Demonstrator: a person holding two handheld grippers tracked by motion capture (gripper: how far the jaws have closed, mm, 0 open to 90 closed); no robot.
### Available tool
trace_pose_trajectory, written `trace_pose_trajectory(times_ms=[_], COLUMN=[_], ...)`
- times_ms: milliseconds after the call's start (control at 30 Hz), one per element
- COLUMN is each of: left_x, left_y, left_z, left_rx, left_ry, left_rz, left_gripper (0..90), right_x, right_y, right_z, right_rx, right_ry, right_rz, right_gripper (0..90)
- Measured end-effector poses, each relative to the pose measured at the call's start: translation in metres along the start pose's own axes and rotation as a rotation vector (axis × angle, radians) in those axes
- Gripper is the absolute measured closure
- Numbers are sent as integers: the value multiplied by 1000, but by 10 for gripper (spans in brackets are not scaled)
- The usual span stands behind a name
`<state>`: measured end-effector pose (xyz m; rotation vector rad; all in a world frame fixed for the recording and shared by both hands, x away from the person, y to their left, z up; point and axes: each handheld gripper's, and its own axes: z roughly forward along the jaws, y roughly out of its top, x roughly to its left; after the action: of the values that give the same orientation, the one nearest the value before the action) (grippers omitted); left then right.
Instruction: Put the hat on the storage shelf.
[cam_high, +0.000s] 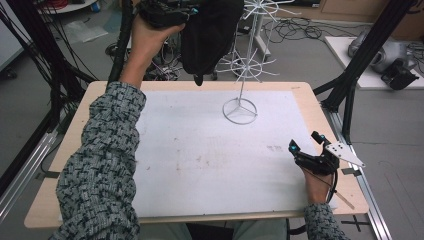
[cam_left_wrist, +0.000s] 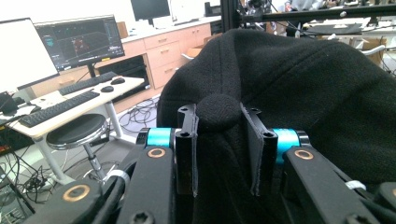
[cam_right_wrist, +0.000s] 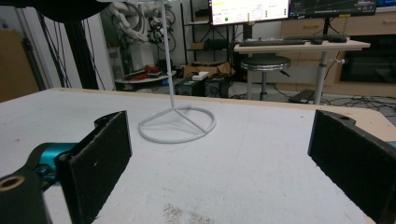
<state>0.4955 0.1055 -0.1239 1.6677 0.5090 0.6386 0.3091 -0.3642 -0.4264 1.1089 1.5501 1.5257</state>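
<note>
A person stands at a table (cam_high: 165, 210) covered by a white sheet, with a 2-jaw gripper in each hand. The left gripper (cam_high: 167, 12) is raised high beyond the far edge of the tabletop, towards its far left corner. Its jaws are nearly closed and pinch a rounded fold of a black fabric cap (cam_left_wrist: 299, 88); the cap hangs below the gripper, clear of the table, just beside the upper spokes of a white wire rack (cam_high: 245, 65). In the left gripper view the fold (cam_left_wrist: 217, 112) bulges up between the 2 pads (cam_left_wrist: 187, 154). The rack stands on a ring base (cam_right_wrist: 177, 123) near the middle of the far edge, its thin pole upright. The right gripper (cam_high: 307, 142) rests low near the right edge of the tabletop, towards the near right corner. Its jaws are spread wide with nothing between them, pointing across the sheet at the rack's base.
</note>
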Motion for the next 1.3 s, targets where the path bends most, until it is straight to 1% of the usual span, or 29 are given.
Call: trace_pose_trajectory(times_ms=[133, 400, 667, 767, 900, 1033, 1200, 1300], left_x=[-1, -1, -1, -1, -2, -3, -3, -2], left_y=[-2, -5, -7, -8, -9, -10, -9, -8], left_z=[2, 5, 8, 8, 9, 11, 9, 7], left_rx=[19, 71, 98, 113, 139, 146, 132, 131], left_ry=[-5, 4, 13, 21, 30, 31, 25, 29], left_rz=[1, 21, 27, 31, 50, 58, 56, 58], left_gripper=[679, 670, 660, 642, 627, 616, 630, 627], right_x=[-1, -1, -1, -1, -1, -1, -1, -1], right_y=[0, 0, 0, 0, 0, 0, 0, 0], right_z=[0, 0, 1, 0, 0, 0, 0, 0], right_rx=[-2, -6, -8, -7, -6, -7, -8, -6], right_ry=[-2, -2, 0, 0, -2, 0, -2, 2], right_rz=[-5, -4, -4, -2, 4, 7, 5, 0], right_gripper=[53, 53, 53, 53, 53, 53, 53, 53])
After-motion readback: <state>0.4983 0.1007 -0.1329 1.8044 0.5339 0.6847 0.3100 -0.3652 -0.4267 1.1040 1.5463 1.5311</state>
